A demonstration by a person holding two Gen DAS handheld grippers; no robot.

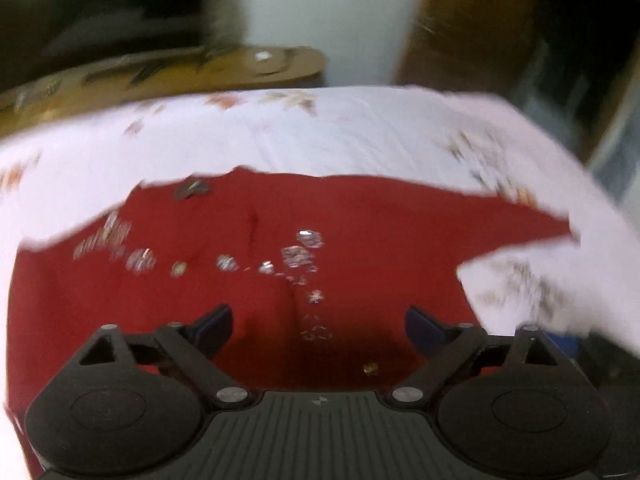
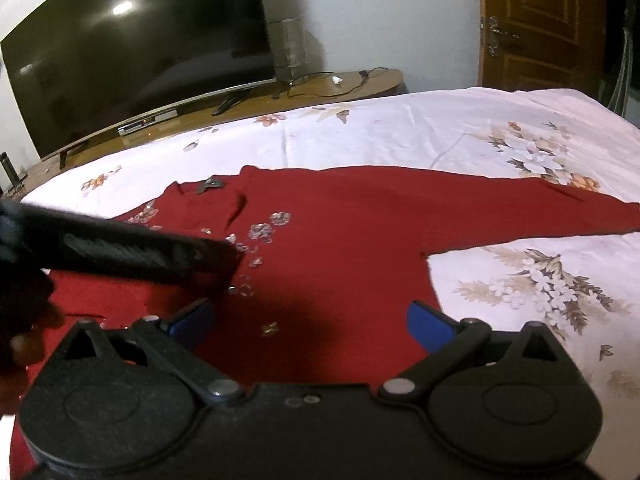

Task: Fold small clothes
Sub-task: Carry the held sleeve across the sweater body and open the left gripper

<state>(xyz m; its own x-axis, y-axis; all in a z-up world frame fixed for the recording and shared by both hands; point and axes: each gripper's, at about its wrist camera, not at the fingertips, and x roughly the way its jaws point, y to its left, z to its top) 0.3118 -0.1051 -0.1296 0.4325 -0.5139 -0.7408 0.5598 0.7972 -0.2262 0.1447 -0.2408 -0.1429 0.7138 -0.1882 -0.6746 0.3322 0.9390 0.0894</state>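
A dark red long-sleeved top point(image 1: 340, 232) with silver sequin flowers lies flat on a white floral bedsheet point(image 1: 360, 136). Its right sleeve point(image 2: 520, 208) stretches out to the right. My left gripper point(image 1: 319, 326) is open and empty, hovering over the front of the top; the left wrist view is blurred. My right gripper point(image 2: 312, 322) is open and empty above the lower body of the top point(image 2: 360, 248). The left gripper's black body point(image 2: 132, 252) crosses the left side of the right wrist view above the top.
The bedsheet point(image 2: 480, 128) covers a bed that ends at the far edge. Behind it a wooden TV stand point(image 2: 360, 80) carries a large dark television point(image 2: 136, 48) and cables. A brown door point(image 2: 540, 24) stands at the back right.
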